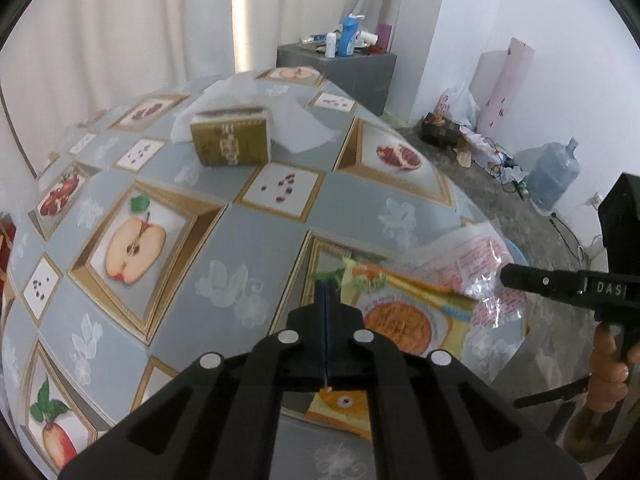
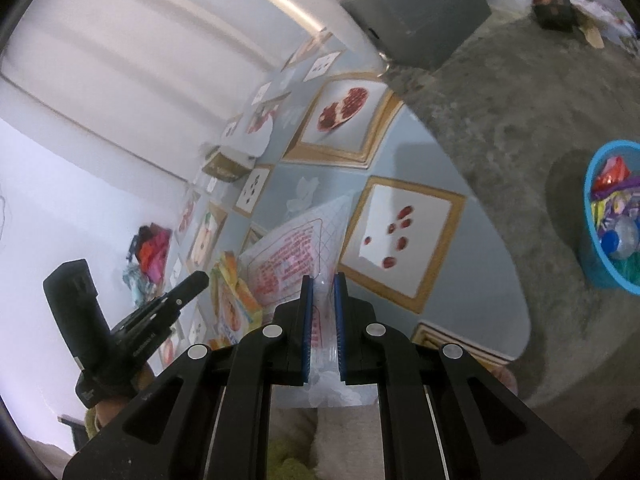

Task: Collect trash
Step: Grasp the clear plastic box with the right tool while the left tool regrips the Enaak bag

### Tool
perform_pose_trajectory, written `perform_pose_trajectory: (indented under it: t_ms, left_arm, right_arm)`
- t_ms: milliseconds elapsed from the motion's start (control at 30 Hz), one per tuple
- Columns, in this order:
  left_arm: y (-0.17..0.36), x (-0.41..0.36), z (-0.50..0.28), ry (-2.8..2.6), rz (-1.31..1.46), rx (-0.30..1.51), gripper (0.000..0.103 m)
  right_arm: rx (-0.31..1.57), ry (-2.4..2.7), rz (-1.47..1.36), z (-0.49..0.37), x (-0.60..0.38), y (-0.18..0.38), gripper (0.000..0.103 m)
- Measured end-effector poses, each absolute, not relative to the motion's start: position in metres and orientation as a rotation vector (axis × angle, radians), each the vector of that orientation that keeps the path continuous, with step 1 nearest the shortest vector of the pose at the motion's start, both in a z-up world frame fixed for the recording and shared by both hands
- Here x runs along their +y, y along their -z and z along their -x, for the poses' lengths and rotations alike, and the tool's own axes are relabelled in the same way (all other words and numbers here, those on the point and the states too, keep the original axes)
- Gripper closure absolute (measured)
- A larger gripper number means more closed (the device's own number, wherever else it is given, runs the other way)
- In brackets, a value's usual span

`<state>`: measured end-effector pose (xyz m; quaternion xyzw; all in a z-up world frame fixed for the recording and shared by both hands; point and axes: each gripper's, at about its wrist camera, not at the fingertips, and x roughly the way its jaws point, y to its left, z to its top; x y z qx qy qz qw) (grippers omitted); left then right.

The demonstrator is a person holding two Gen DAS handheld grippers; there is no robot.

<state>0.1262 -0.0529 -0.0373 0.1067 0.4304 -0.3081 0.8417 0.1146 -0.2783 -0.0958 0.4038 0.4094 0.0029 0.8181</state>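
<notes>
A yellow-orange food packet [image 1: 400, 320] printed with a dish lies on the fruit-patterned tablecloth [image 1: 224, 240] at the table's near right corner. My left gripper [image 1: 327, 286] is shut on the packet's frayed green edge. Beside it lies a clear plastic bag with red print [image 1: 476, 256]. My right gripper [image 2: 323, 278] is shut on that bag [image 2: 296, 248], whose film passes between the blue pads [image 2: 306, 320]. In the right wrist view the left gripper [image 2: 202, 278] touches the yellow packet [image 2: 234, 304]. The right gripper [image 1: 505, 276] enters the left wrist view from the right.
A blue bin [image 2: 600, 268] holding wrappers and a bottle stands on the concrete floor right of the table. A gold tissue box [image 1: 230, 140] on white tissues sits mid-table. A grey cabinet [image 1: 360, 72] with bottles, a water jug [image 1: 554, 176] and floor clutter line the far wall.
</notes>
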Motion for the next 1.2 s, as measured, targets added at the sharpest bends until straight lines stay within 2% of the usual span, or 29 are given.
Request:
perform_pose_trajectory:
  t_ms: [333,367,433,467,500,667,867,1033,1133,1200]
  left_arm:
    - [0.023,-0.067,-0.115,0.738,-0.23,0.912,0.103]
    - [0.023,-0.069,-0.11,0.75,-0.245,0.91,0.099]
    - [0.025,-0.071,-0.098,0.801,-0.279,0.919,0.078]
    - [0.026,-0.071,-0.091,0.828,-0.294,0.922,0.061]
    - [0.028,-0.072,-0.083,0.845,-0.313,0.917,0.053]
    - [0.046,-0.076,-0.056,0.897,-0.43,0.932,0.044]
    - [0.066,-0.078,-0.045,0.844,-0.579,0.889,0.044]
    - [0.07,-0.073,-0.051,0.86,-0.548,0.871,0.044]
    - [0.07,-0.069,-0.056,0.857,-0.513,0.879,0.052]
    - [0.07,-0.066,-0.062,0.872,-0.472,0.891,0.064]
  right_arm:
    - [0.825,0.026,-0.933,-0.097,-0.298,0.098,0.095]
    - [0.824,0.023,-0.935,-0.097,-0.298,0.098,0.095]
    - [0.824,0.017,-0.937,-0.096,-0.298,0.098,0.095]
    - [0.824,0.014,-0.938,-0.096,-0.299,0.098,0.095]
    - [0.824,0.011,-0.939,-0.095,-0.299,0.098,0.095]
    - [0.827,0.011,-0.93,-0.095,-0.299,0.097,0.095]
    - [0.84,0.009,-0.92,-0.098,-0.294,0.096,0.095]
    - [0.851,-0.031,-0.961,-0.102,-0.289,0.097,0.095]
    - [0.855,-0.027,-0.958,-0.103,-0.287,0.095,0.095]
    - [0.859,-0.017,-0.954,-0.104,-0.286,0.095,0.095]
